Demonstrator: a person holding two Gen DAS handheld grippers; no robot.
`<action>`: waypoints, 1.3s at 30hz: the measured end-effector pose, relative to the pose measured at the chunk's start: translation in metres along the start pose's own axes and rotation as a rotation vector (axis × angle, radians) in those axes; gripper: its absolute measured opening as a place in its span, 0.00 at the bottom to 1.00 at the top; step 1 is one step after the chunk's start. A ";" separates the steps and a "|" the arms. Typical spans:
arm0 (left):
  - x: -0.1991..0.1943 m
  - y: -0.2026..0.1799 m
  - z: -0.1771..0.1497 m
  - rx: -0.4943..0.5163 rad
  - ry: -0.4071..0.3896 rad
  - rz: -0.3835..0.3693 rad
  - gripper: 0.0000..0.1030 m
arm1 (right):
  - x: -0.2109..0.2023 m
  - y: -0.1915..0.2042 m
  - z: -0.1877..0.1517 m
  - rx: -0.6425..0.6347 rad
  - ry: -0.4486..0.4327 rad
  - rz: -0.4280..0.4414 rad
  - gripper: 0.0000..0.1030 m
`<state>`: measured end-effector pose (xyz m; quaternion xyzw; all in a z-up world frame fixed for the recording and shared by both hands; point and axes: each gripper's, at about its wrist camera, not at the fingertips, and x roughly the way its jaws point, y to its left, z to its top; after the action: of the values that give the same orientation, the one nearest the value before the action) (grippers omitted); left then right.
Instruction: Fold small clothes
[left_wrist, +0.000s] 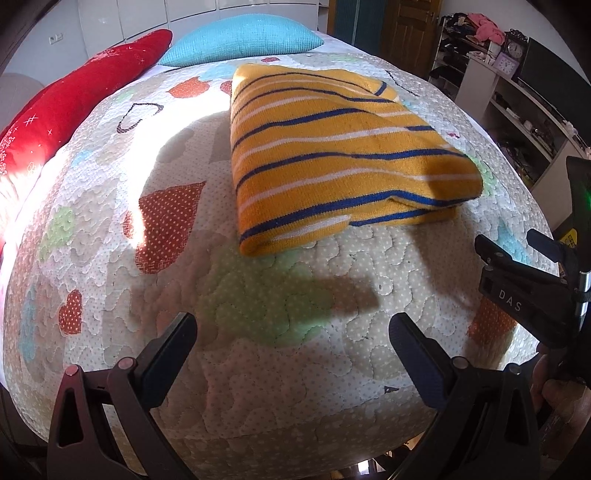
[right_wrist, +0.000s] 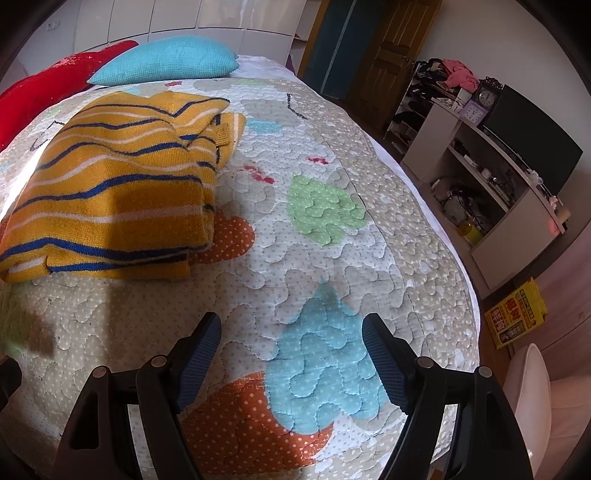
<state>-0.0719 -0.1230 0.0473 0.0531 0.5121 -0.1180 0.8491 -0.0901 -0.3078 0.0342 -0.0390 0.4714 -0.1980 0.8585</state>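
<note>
Both wrist views look forward and down over the quilt (left_wrist: 280, 369), close above it. The left stands left of the right; both share the sweater (left_wrist: 332, 155) and pillows.

A yellow knitted sweater (left_wrist: 332, 155) with thin blue and white stripes is lying folded into a thick, roughly rectangular bundle on the quilted bedspread (left_wrist: 258, 350). Its layers are stacking on each other, with the folded edges showing at the near end, where a lower layer is sticking out slightly under the top one. In the right wrist view the same sweater (right_wrist: 110, 184) is sitting flat toward the left of the bed, and a ribbed cuff or hem is peeking out at its far right corner. Sunlight is falling across part of it.
</note>
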 end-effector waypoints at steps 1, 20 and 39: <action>0.001 0.000 0.000 0.000 0.001 0.001 1.00 | 0.000 0.000 0.000 -0.001 0.002 0.000 0.80; -0.010 0.006 0.022 -0.019 -0.105 0.030 1.00 | -0.012 0.006 0.016 0.008 -0.046 0.044 0.83; -0.003 0.011 0.055 -0.032 -0.147 0.008 1.00 | -0.021 0.013 0.040 0.018 -0.103 0.118 0.83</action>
<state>-0.0229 -0.1232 0.0756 0.0327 0.4500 -0.1099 0.8856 -0.0633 -0.2926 0.0694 -0.0137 0.4264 -0.1491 0.8921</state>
